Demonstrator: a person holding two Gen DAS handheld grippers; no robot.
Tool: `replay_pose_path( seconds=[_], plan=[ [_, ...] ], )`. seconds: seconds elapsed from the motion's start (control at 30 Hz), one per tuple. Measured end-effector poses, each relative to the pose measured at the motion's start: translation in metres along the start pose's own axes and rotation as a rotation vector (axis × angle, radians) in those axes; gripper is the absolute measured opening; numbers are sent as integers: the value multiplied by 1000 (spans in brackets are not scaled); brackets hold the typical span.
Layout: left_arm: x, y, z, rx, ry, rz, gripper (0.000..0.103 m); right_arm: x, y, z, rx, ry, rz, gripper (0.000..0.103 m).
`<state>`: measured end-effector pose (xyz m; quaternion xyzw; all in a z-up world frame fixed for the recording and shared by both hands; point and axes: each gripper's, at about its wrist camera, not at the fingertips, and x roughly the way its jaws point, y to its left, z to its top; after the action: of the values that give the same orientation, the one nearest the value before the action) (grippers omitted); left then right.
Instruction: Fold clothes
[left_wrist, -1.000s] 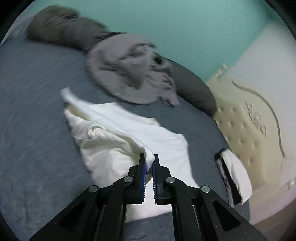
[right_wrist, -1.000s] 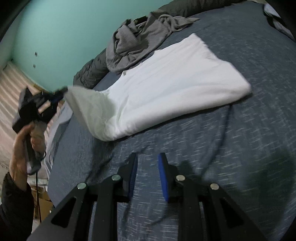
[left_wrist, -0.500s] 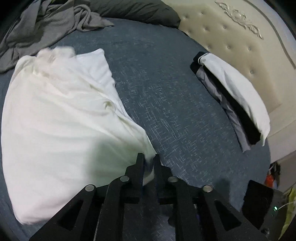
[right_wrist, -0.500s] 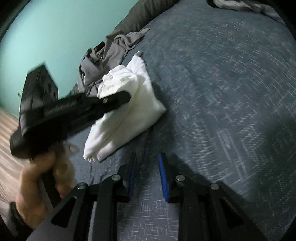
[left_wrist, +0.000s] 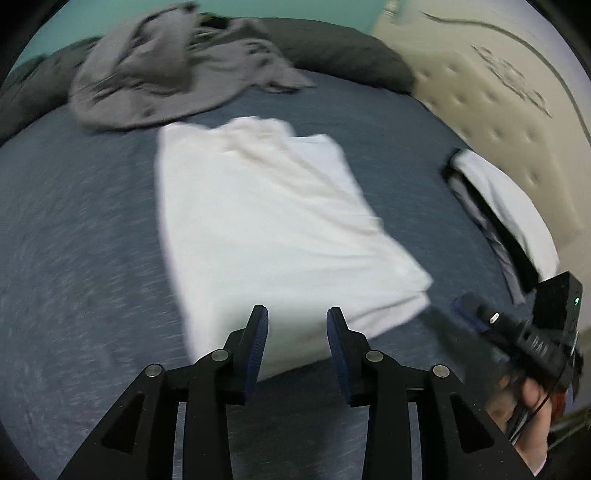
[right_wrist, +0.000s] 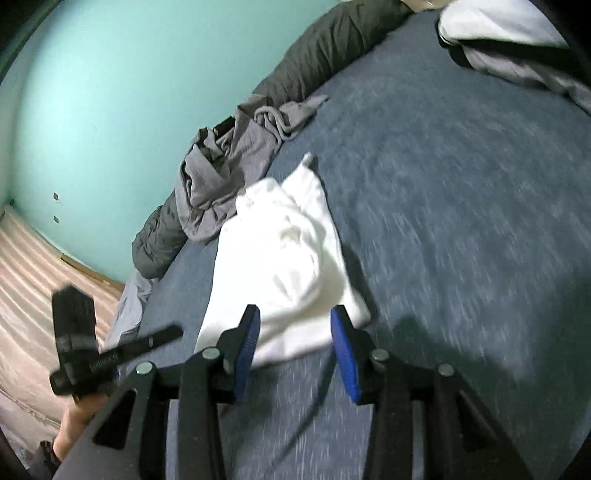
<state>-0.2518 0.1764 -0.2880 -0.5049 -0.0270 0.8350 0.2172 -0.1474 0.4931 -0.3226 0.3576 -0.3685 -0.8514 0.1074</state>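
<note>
Clothes lie on the blue bed. The white shirt lies folded flat in the middle, with a gray pile at its far end. The left gripper and right gripper both gape wide, holding nothing, near the shirt's near edge.

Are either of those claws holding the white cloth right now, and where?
No. The left claw and right claw are both open and empty; the white garment lies loose on the bed.
</note>
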Motion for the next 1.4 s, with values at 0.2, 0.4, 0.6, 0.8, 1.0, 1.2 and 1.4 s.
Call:
replay_pose_path(
  seconds=[0.2,0.4,0.6,0.8,1.0,1.2,1.4],
  plan=[
    [5,33,-11,-45,8,23,36,28,0,9,42,14,5,40],
    [10,39,-17,-43,6,3,36,55,-3,12,38,42,-57,40],
    [10,39,-20,-51,3,-13,36,69,-14,11,49,66,-94,31],
    [11,40,-21,-66,5,-11,36,65,-11,11,33,41,-52,6],
    [7,47,-20,-93,-4,10,36,29,8,12,-24,-36,-45,5],
    [13,49,-25,-107,27,5,36,27,-3,-2,-6,-17,-111,5],
    [16,52,-33,-114,50,-4,37,49,-27,-10,64,52,-146,6]
  ],
)
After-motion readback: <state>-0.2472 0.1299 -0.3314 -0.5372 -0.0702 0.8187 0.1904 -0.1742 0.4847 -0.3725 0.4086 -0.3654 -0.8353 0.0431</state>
